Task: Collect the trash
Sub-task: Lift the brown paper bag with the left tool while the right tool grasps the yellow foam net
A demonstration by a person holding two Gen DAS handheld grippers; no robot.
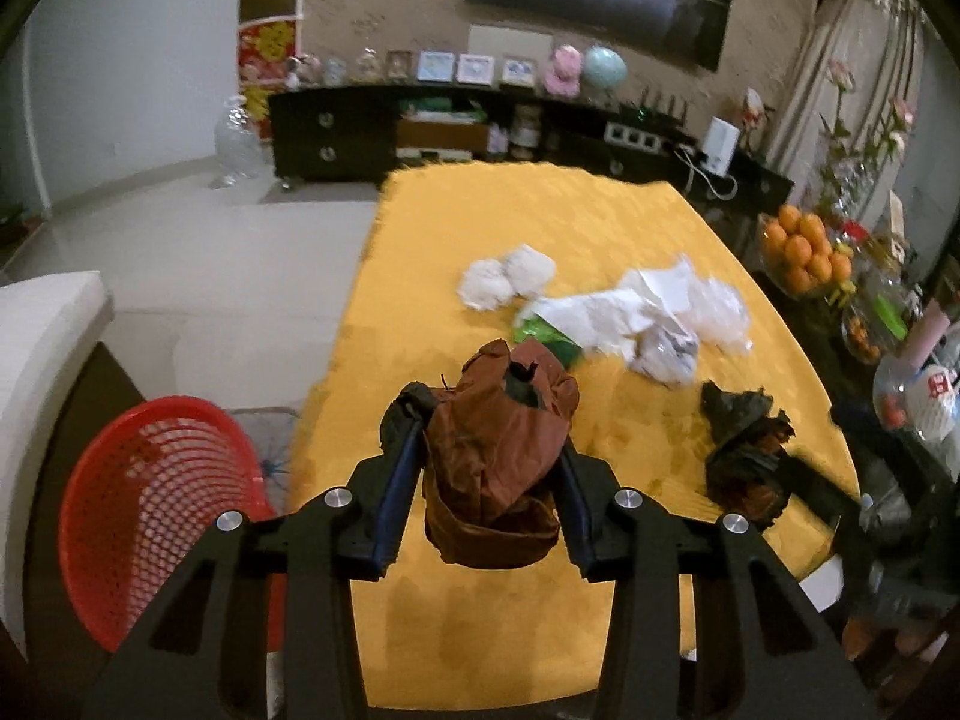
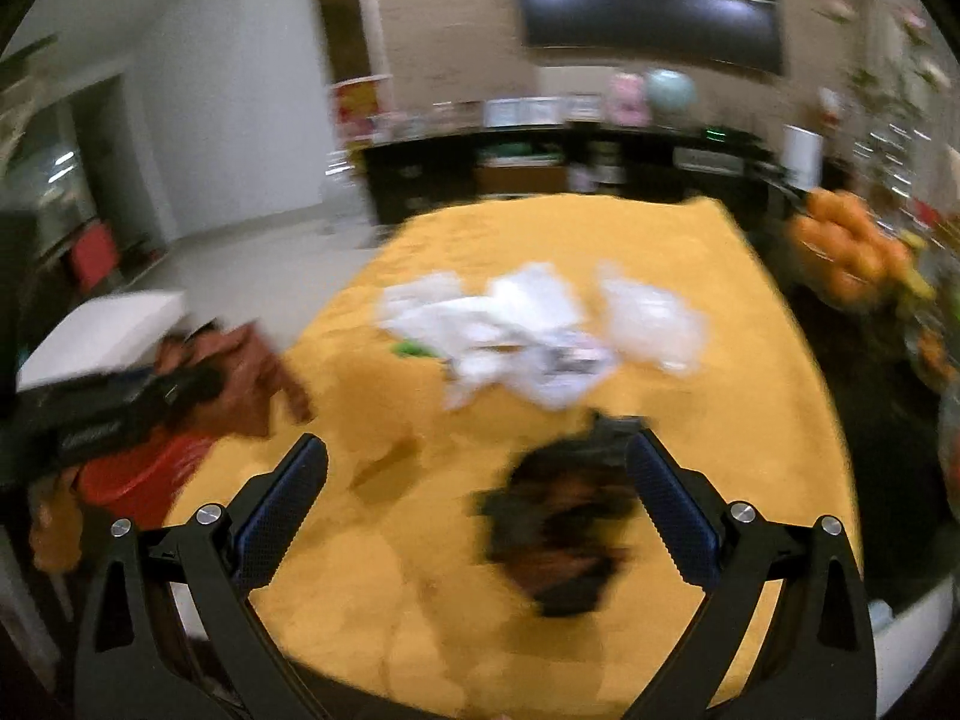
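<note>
My left tongs (image 1: 489, 450) are clamped on a crumpled brown wrapper (image 1: 498, 468), both fingers pressed against its sides, the bundle held clear above the desk (image 1: 540, 222), which is covered in yellow cloth. My right tongs (image 2: 477, 468) stand wide apart with nothing gripped; a dark crumpled wad (image 2: 561, 528) lies on the cloth between the fingers, nearer the right-hand one, though motion blur prevents me from confirming whether that finger touches it. In the left wrist view the same dark wad (image 1: 744, 450) sits to the right of the held wrapper, apart from it. Beyond both, near the middle of the desk, I note a loose heap of white paper and clear plastic (image 1: 654, 312), with a green scrap (image 1: 549, 336) partly under its left edge, and two white tissue balls (image 1: 507, 282) just beside the heap on its far left. A red mesh basket (image 1: 162, 510) stands off the left edge of the desk, below desk level, its opening in view. In the right wrist view the left tongs and their brown wrapper (image 2: 246, 378) appear at the left, above that red basket (image 2: 144, 480). A bowl of oranges (image 1: 804, 255) sits beyond the right edge of the desk.
</note>
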